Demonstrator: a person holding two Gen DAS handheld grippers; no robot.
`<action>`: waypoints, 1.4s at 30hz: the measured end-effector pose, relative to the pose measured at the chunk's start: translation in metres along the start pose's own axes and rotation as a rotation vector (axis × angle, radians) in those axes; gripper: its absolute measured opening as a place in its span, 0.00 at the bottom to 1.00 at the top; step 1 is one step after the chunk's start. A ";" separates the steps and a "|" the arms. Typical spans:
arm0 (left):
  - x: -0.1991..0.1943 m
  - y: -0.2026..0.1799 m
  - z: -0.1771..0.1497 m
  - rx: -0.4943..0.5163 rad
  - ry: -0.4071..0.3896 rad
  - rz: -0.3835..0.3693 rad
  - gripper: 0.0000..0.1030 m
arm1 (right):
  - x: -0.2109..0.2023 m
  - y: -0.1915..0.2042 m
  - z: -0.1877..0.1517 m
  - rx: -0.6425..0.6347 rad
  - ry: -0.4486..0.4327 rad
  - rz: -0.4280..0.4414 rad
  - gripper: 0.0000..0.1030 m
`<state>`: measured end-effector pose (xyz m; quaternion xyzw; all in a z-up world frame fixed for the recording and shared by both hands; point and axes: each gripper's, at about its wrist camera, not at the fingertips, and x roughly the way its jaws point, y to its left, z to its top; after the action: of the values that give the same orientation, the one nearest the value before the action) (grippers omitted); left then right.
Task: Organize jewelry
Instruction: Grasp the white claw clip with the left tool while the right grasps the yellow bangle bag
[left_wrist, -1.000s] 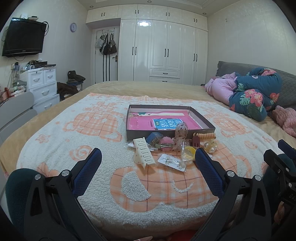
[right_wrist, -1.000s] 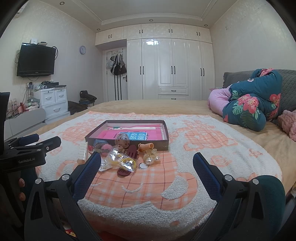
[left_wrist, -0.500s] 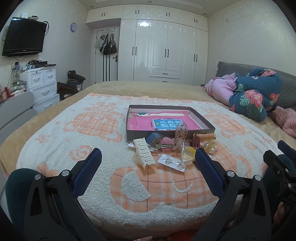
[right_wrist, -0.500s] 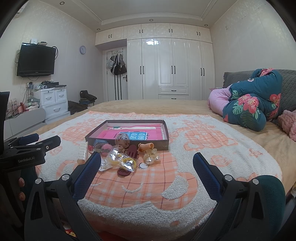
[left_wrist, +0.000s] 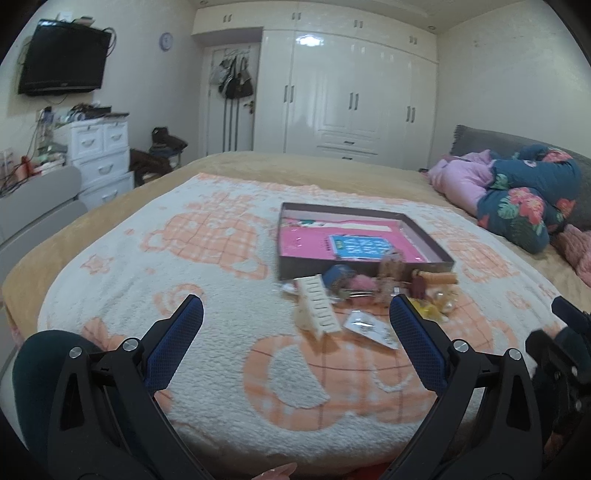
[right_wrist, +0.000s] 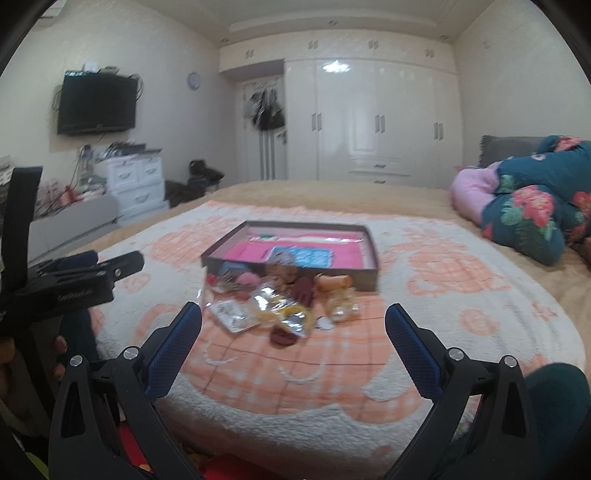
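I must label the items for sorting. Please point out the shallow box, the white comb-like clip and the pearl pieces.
shallow box (left_wrist: 424, 245): left wrist view, on its right wall.
white comb-like clip (left_wrist: 317, 308): left wrist view, on its toothed middle.
pearl pieces (right_wrist: 341, 306): right wrist view, on the cluster's centre.

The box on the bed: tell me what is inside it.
The box holds a pink lining and a blue printed card. No jewelry shows inside, though its near wall hides the front strip of the floor.
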<state>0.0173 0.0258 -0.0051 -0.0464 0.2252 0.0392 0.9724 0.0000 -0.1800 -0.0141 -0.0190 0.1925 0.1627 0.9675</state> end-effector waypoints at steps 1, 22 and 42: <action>0.004 0.004 0.001 -0.012 0.013 0.011 0.90 | 0.004 0.001 0.001 -0.002 0.011 0.013 0.94; 0.096 0.019 0.010 -0.059 0.285 -0.084 0.90 | 0.129 0.006 0.011 -0.178 0.299 0.091 0.93; 0.145 0.002 -0.002 -0.042 0.416 -0.206 0.39 | 0.164 -0.006 0.003 -0.214 0.360 0.185 0.43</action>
<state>0.1463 0.0359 -0.0714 -0.0966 0.4139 -0.0657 0.9028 0.1467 -0.1351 -0.0735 -0.1324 0.3448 0.2641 0.8910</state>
